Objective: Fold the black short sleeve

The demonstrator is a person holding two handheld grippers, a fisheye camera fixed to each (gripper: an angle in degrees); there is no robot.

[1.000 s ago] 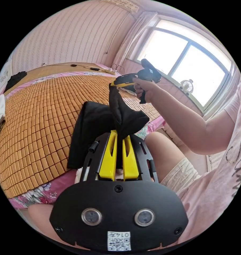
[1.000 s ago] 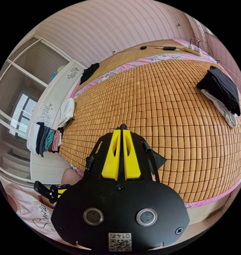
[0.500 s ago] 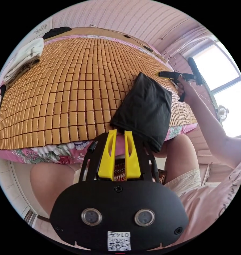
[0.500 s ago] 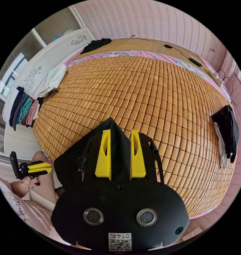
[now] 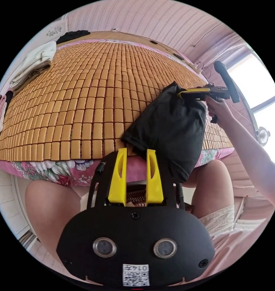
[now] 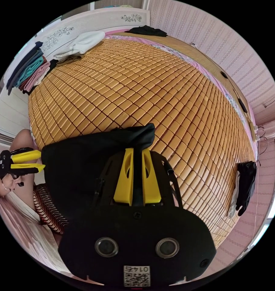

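Note:
The black short sleeve (image 5: 168, 127) lies folded on the near edge of the bamboo mat (image 5: 83, 91), with its lower part hanging over the bed's side. In the left gripper view, my left gripper (image 5: 136, 150) is open just short of the garment's near corner, nothing between its jaws. My right gripper (image 5: 180, 94) is shut on the garment's far corner, lifting it a little. The right gripper view has the right gripper (image 6: 137, 150) with black cloth (image 6: 79, 157) pinched between its jaws. The left gripper (image 6: 42, 159) is at the left edge there, open.
A person's bare knees (image 5: 52, 200) sit against the bed's pink floral edge (image 5: 46, 169). Folded clothes (image 6: 31, 72) and a white cloth (image 6: 83, 42) lie at the far end. A black and white pile (image 6: 245, 188) rests near the window side.
A second ago both grippers held the garment up. It was then laid on the mat. My left gripper let go and opened wider. My right gripper opened, then shut on the far corner.

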